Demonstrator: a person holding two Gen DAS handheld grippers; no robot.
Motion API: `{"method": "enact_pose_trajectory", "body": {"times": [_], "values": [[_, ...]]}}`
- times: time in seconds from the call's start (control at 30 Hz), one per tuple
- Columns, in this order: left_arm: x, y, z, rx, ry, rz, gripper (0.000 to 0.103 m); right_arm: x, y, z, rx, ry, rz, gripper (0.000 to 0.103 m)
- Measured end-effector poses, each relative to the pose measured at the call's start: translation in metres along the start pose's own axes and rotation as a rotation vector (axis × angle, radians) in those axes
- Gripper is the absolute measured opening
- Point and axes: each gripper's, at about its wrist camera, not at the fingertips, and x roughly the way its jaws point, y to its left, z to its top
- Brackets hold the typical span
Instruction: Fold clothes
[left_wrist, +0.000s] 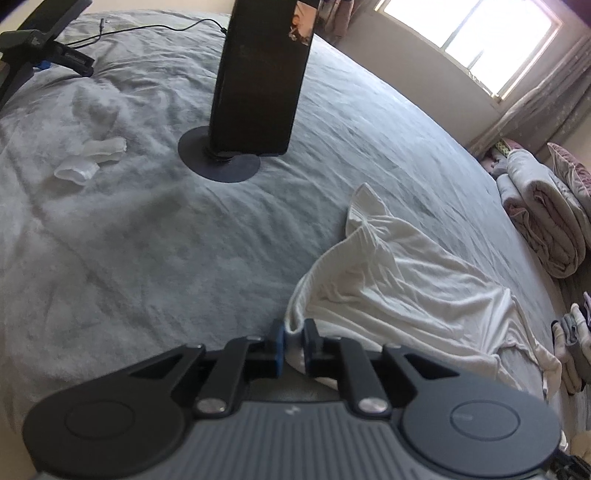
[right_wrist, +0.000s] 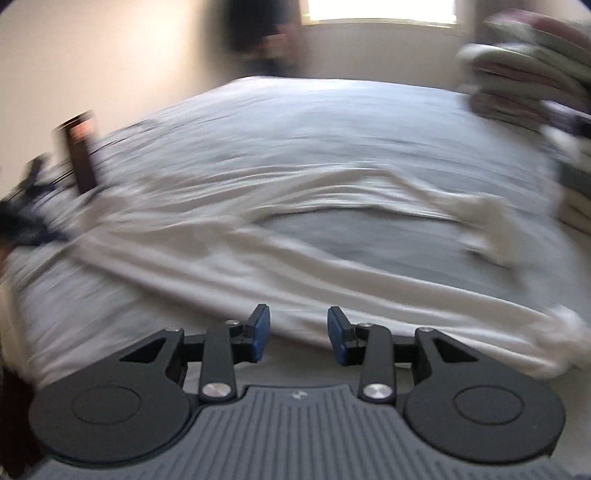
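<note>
A white garment (left_wrist: 399, 280) lies crumpled on the grey bed (left_wrist: 166, 240), spreading to the right. My left gripper (left_wrist: 293, 341) is shut on a bunched edge of the garment near the bed's front. In the blurred right wrist view the same white garment (right_wrist: 258, 240) stretches across the bed (right_wrist: 332, 122) with a loop of bare sheet in its middle. My right gripper (right_wrist: 298, 332) is open and empty, just above the garment's near edge.
A black phone on a round stand (left_wrist: 258, 81) stands mid-bed, and shows at the left in the right wrist view (right_wrist: 79, 155). Small white socks (left_wrist: 92, 158) lie at the left. A tripod leg (left_wrist: 55, 55) and cable sit far left. Folded blankets (left_wrist: 543, 221) are at the right.
</note>
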Motion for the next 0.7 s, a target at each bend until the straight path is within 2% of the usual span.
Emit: {"method": "enact_pose_trajectory", "body": {"times": [0.13, 0.23, 0.47, 0.7], "values": [[0.002, -0.001, 0.003, 0.003, 0.004, 0.001, 0.009, 0.022, 0.036, 0.006, -0.111, 0.032, 0.148, 0.033], [0.002, 0.000, 0.005, 0.000, 0.003, 0.003, 0.009, 0.041, 0.059, 0.010, -0.167, 0.065, 0.212, 0.033], [0.007, 0.002, 0.006, -0.006, 0.014, 0.006, 0.009, 0.071, 0.083, 0.021, -0.238, 0.085, 0.219, 0.033], [0.010, 0.002, 0.008, 0.009, 0.011, -0.007, 0.009, 0.090, 0.081, 0.031, -0.255, 0.100, 0.208, 0.033]]}}
